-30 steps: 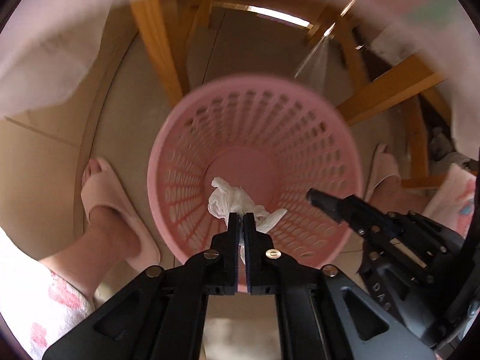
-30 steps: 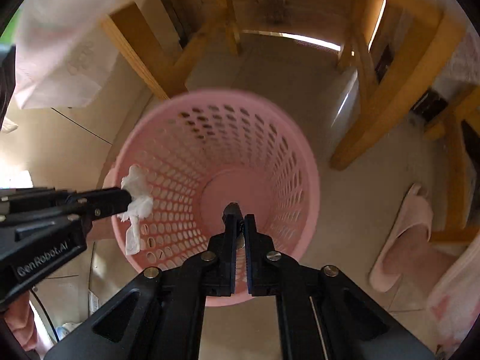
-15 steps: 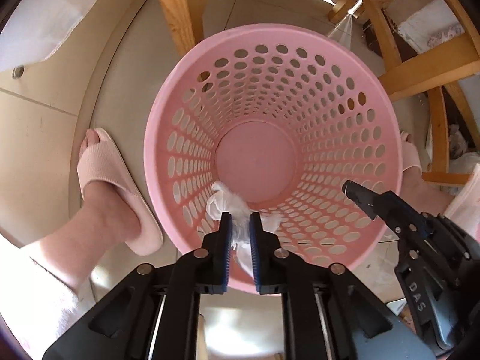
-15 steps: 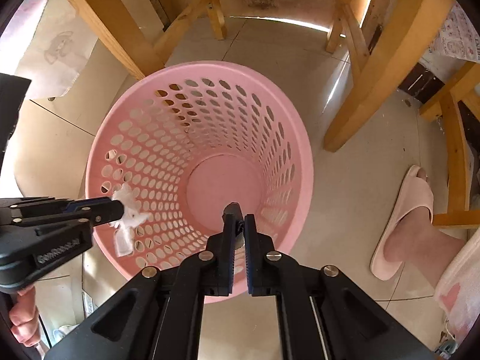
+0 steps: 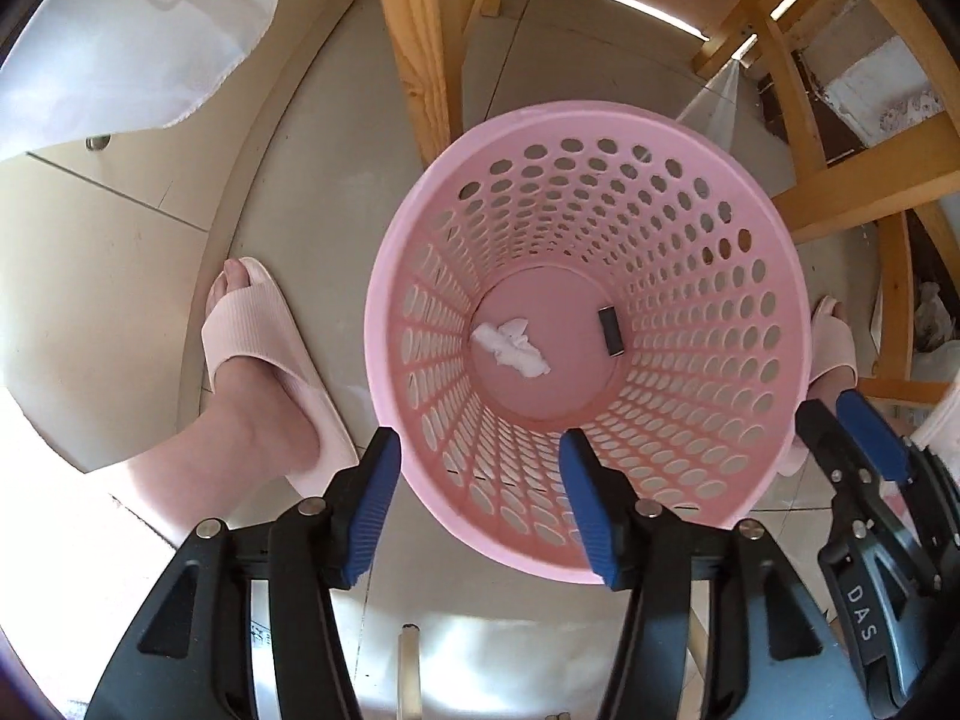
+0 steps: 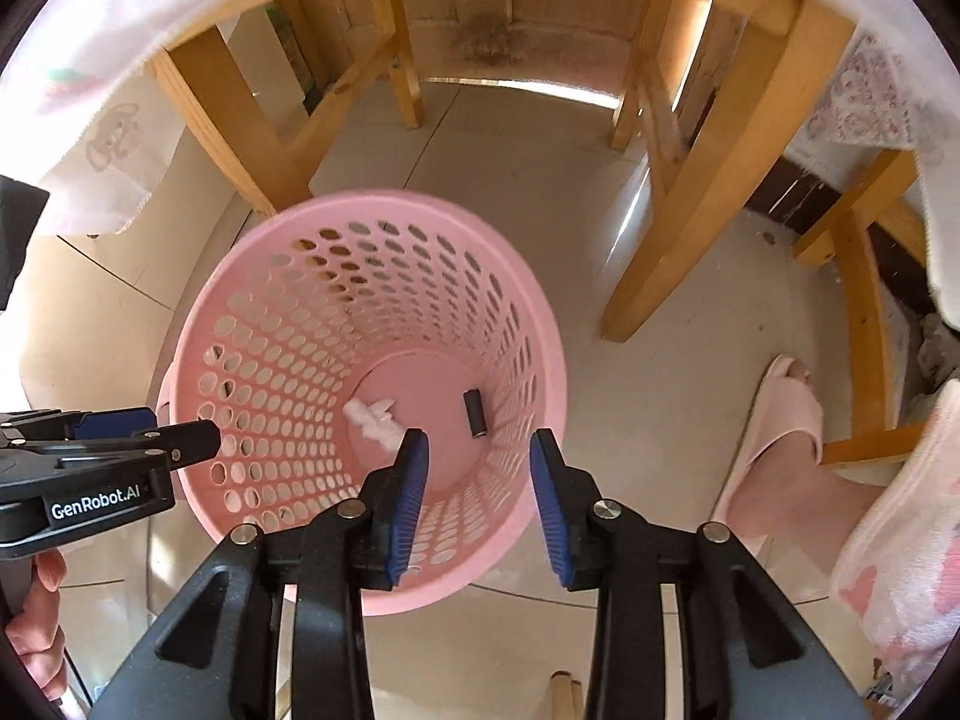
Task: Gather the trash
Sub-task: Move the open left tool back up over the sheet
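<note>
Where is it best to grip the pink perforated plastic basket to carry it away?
Probably the top rim of the pink perforated plastic basket, from above, one finger inside and one outside. The basket stands upright and open, and its wall is thin. The near rim lies just below the left gripper, whose jaws are opening with nothing between them.

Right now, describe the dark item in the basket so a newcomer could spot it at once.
Find the pink perforated basket on the tiled floor beside the wooden legs, and look at its solid round bottom. Two items lie there, apart: a crumpled white tissue and, to its right in the left wrist view, a small black cylinder. The cylinder is the only dark, hard-edged thing inside.
</note>
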### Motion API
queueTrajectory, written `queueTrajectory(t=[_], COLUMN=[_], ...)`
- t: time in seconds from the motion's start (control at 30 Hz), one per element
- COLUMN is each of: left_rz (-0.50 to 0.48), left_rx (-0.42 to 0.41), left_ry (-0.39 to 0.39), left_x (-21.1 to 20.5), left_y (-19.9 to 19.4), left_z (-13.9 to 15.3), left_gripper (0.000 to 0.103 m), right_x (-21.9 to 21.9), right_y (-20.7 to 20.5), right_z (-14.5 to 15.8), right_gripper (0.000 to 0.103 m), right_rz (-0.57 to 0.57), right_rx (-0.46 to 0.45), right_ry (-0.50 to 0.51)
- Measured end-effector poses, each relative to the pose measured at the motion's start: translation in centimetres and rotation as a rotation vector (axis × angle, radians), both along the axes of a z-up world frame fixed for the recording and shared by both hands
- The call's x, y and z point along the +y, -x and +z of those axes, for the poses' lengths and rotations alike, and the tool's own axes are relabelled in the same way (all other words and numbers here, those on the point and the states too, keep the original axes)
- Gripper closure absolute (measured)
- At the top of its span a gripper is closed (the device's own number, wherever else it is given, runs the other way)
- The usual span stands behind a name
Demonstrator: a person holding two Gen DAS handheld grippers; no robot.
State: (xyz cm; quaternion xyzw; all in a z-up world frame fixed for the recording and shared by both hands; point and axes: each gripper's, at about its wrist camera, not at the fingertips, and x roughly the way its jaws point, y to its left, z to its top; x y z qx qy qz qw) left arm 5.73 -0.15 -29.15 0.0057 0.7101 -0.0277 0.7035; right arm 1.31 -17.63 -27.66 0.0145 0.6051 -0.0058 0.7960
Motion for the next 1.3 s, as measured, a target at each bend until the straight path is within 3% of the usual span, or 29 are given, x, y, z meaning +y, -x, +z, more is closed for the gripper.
queueTrajectory(t=[0.17, 0.3, 0.47, 0.57, 0.7, 0.83, 1.0, 1.1, 1.3], left_rz=[-0.026, -0.036, -0.054, -0.047, -0.003, 0.069, 0.075, 0.017, 0.012], left_rx=[-0.029, -0.081, -0.203, -0.327, -0.442, -0.553, -0.669, -0.675, -0.716], left_ry=[0.014, 0.016, 0.036, -0.005, 0.044, 0.101, 0.064, 0.03, -0.022], left_x=[-0.9, -1.1, -1.3, -1.0, 0.0, 1.2, 1.4, 1.0, 0.5], left_y=[0.1, 0.6, 1.2, 1.6, 1.8, 2.4, 3.0, 2.9, 3.2], left_z=[1.6, 3.8, 8.3, 11.3, 14.4, 16.5, 18.8, 19.7, 20.6], left_gripper=[0.037, 0.037, 0.035, 0.037, 0.044, 0.065, 0.065, 0.063, 0.063], right_x=[-0.2, -1.9, -2.7, -2.9, -3.8, -3.9, -4.4, -5.2, -5.7], right_y=[0.2, 0.9, 1.3, 1.7, 2.5, 3.2, 4.8, 5.3, 5.1], right_z=[2.6, 5.8, 10.0, 12.4, 15.3, 17.7, 19.7, 21.1, 22.3], right_gripper=[0.066, 0.066, 0.066, 0.066, 0.066, 0.066, 0.065, 0.062, 0.059], right_rz=[0.005, -0.062, -0.027, 0.007, -0.009, 0.013, 0.032, 0.005, -0.05], right_rx=[-0.045, -0.073, -0.109, -0.156, -0.236, -0.319, -0.424, -0.475, -0.545], right_ry=[0.008, 0.033, 0.083, 0.058, -0.008, 0.007, 0.067, 0.013, -0.016])
